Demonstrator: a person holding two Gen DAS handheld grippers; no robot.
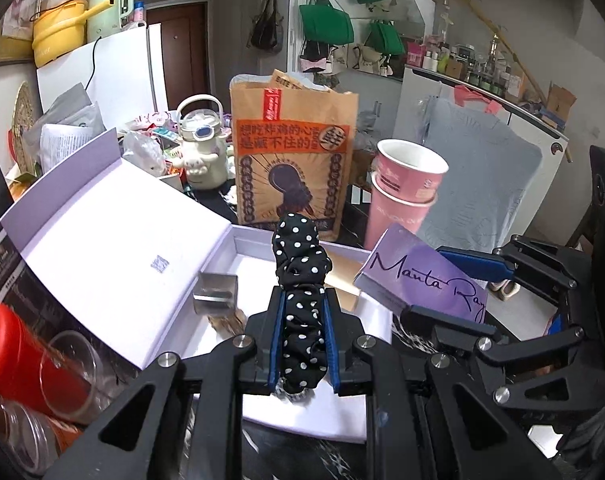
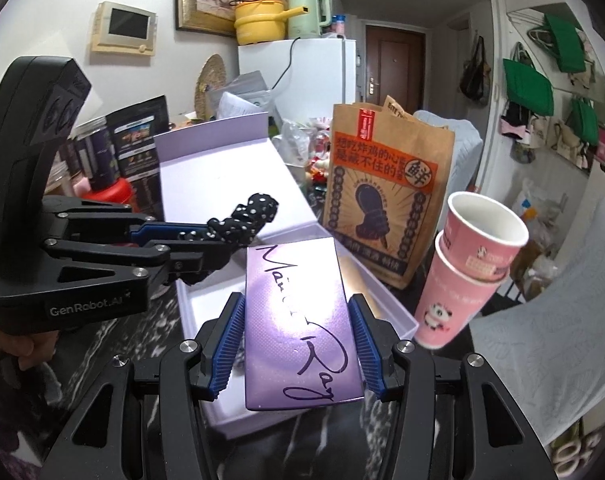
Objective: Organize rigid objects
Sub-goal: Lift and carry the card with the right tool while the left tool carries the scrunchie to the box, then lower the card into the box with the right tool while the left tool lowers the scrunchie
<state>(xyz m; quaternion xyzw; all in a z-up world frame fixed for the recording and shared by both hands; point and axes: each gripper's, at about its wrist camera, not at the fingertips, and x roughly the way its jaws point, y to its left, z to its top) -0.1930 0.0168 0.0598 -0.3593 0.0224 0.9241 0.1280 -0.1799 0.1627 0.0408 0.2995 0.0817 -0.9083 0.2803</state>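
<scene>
Left gripper (image 1: pixel 301 344) jaws clamp scrunchie (image 1: pixel 300 280) | right gripper (image 2: pixel 298 348) jaws clamp case (image 2: pixel 298 320) over box (image 2: pixel 398 316) | risk: both crowd it, case could clip cups (image 2: pixel 466 276)

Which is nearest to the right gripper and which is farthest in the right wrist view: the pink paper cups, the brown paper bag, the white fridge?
From the right gripper, which is shut on the purple box:
1. Pink paper cups, just to its right.
2. Brown paper bag, ahead, behind the open white box.
3. White fridge, far back against the wall.
</scene>
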